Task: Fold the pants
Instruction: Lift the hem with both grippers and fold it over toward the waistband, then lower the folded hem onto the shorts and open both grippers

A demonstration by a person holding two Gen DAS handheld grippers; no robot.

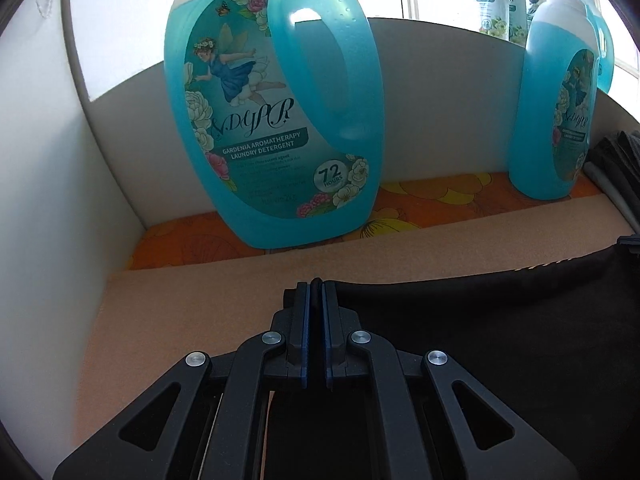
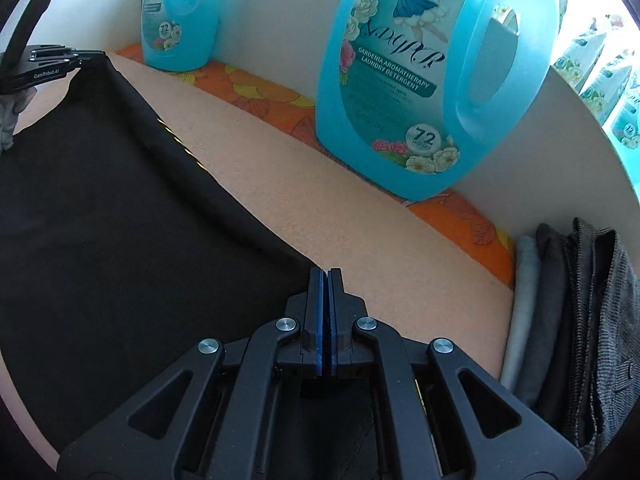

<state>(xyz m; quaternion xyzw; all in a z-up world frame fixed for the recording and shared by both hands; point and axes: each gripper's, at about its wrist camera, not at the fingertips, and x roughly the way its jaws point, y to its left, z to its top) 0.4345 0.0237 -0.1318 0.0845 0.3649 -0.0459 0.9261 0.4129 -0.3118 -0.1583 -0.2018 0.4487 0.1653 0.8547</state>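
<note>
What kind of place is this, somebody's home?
Probably a home laundry corner by a window: big blue detergent bottles stand at the back, folded clothes are stacked aside, and black pants lie on a padded surface.

Both views are taken low and close over the tan mat (image 1: 240, 300), aimed at the back wall; the black pants (image 2: 100, 220) and detergent jugs (image 1: 276, 120) are shared.

The black fabric pants (image 2: 120, 208) are spread on the beige foam mat (image 2: 360, 240). Behind the mat, two blue plastic detergent bottles (image 2: 432, 80) are stood; right of it, folded grey garments (image 2: 568, 312) are stacked.
</note>
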